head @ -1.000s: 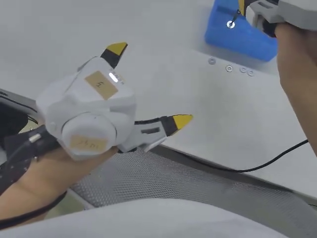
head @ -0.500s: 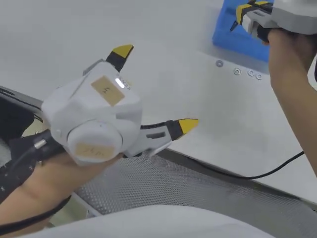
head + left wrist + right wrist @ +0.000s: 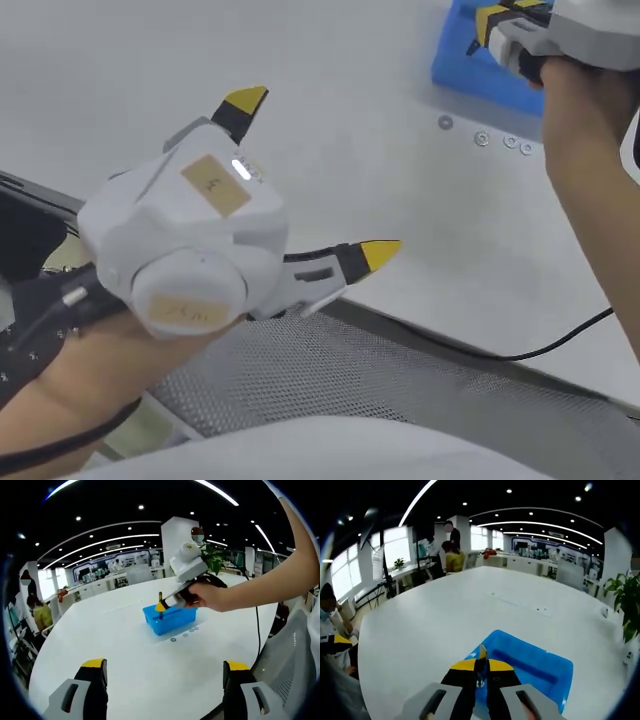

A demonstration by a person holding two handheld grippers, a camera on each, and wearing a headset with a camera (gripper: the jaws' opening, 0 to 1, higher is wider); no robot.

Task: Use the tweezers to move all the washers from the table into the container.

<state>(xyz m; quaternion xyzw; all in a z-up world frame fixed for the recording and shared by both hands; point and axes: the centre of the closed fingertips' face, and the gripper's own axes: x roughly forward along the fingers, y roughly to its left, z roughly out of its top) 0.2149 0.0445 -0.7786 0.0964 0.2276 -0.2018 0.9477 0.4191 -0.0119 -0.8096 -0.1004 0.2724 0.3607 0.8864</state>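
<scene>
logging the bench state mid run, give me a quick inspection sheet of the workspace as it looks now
surface: white table, plain top
job's things: blue container stands on the table; four washers lie in a row on the table beside it; tweezers are held over the container
clutter: nothing seen
grippers: left gripper jaws wide open, holding nothing, by the table's near edge; right gripper shut on the tweezers above the container
cables: black cable lies along the table's near edge
surroundings: grey mesh panel below the table edge; open office with ceiling lights, people at far desks, a plant
</scene>
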